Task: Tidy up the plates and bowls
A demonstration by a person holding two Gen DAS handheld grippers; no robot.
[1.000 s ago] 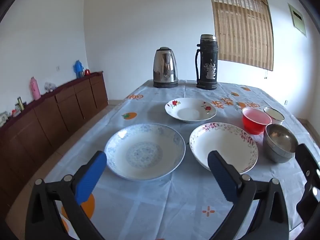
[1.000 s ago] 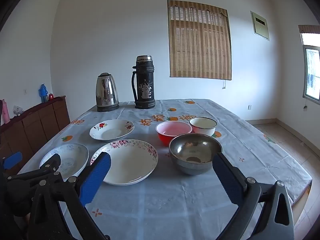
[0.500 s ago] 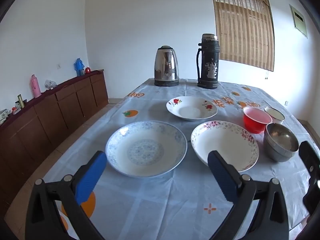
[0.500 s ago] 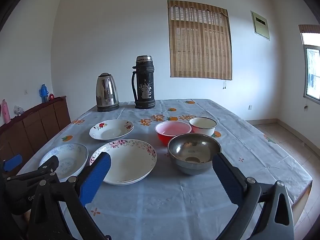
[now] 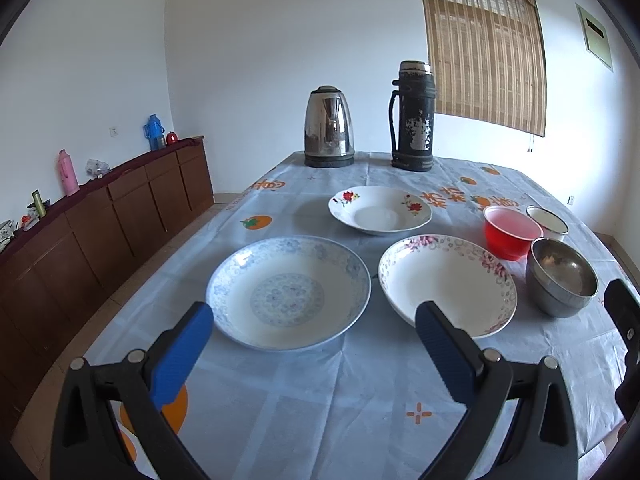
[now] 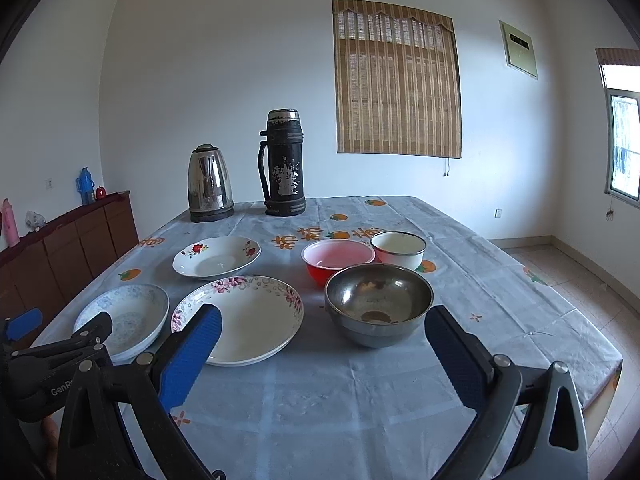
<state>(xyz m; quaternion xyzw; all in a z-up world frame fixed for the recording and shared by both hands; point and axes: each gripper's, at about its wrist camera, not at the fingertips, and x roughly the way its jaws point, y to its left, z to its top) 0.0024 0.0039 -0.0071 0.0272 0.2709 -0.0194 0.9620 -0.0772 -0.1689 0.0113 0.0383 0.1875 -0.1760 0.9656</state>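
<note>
1. The left claw (image 5: 314,322) is hovering low over the near edge of the table (image 5: 352,408), its blue fingers (image 5: 182,350) spread wide and gripping nothing.
2. The blue plate (image 5: 288,292) is lying just beyond the left claw, its near rim sitting between the two fingertips in the left view.
3. The right claw (image 6: 322,330) is also hanging spread and empty, to the right of the left one.
4. The pink-flowered plate (image 6: 240,318) is resting just past the right claw's left finger, close beside the blue plate but apart from it.
5. The steel bowl (image 6: 378,304) is sitting ahead of the right claw, between its fingers in that view.
6. Behind the steel bowl, the red bowl (image 6: 338,260) and the white bowl (image 6: 398,249) are standing side by side, seemingly touching.
7. The rose plate (image 6: 216,257) is lying farther back on the left.
8. A kettle (image 6: 210,184) and a flask (image 6: 283,164) are standing at the far edge.
</note>
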